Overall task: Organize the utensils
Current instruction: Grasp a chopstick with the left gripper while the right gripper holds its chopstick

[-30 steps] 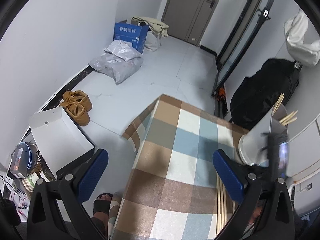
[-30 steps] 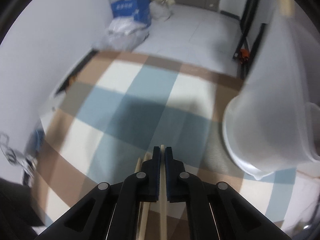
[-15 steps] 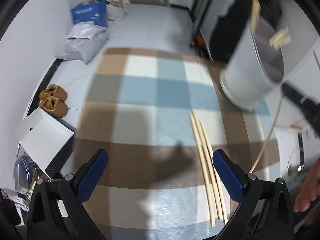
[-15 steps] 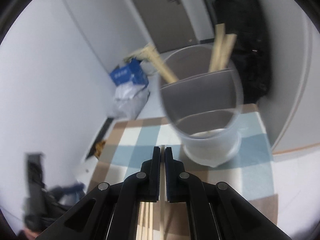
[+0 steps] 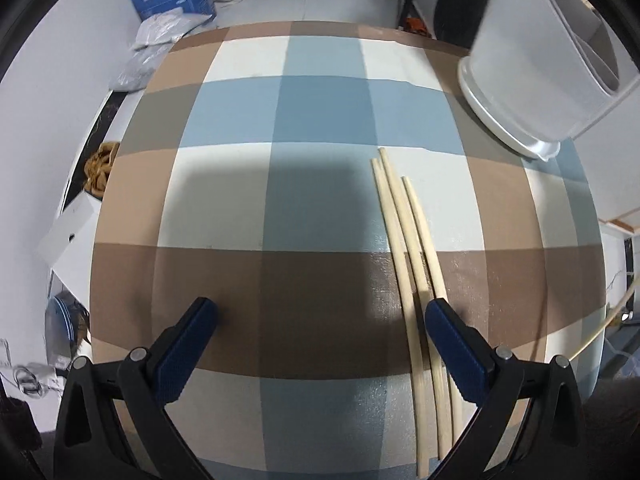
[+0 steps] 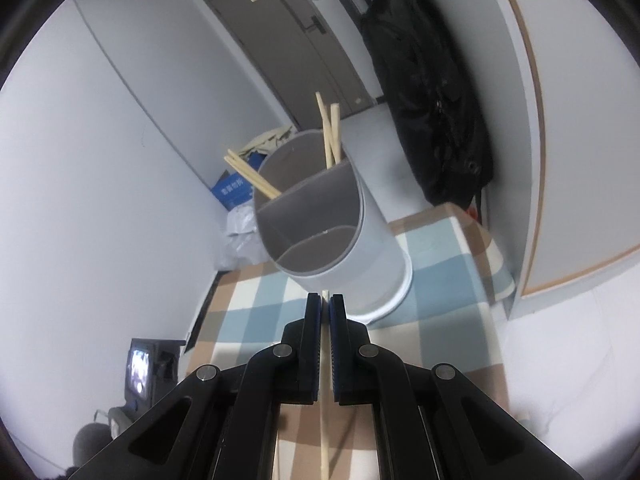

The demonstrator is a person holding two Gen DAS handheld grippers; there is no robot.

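Chopstick [image 6: 325,380] pinched in closed right gripper [image 6: 325,308], just short of divided holder [image 6: 360,248]. Left gripper [image 5: 320,320] wide open, empty, over three loose chopsticks [image 5: 404,240] near holder.

both handheld grippers [image 5: 320,316] [image 6: 325,304] have matte black plastic linkage arms, round silver pivot screws and ribbed blue finger pads [image 5: 452,344].

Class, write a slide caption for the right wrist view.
Right gripper clamps one chopstick before the divided utensil holder.
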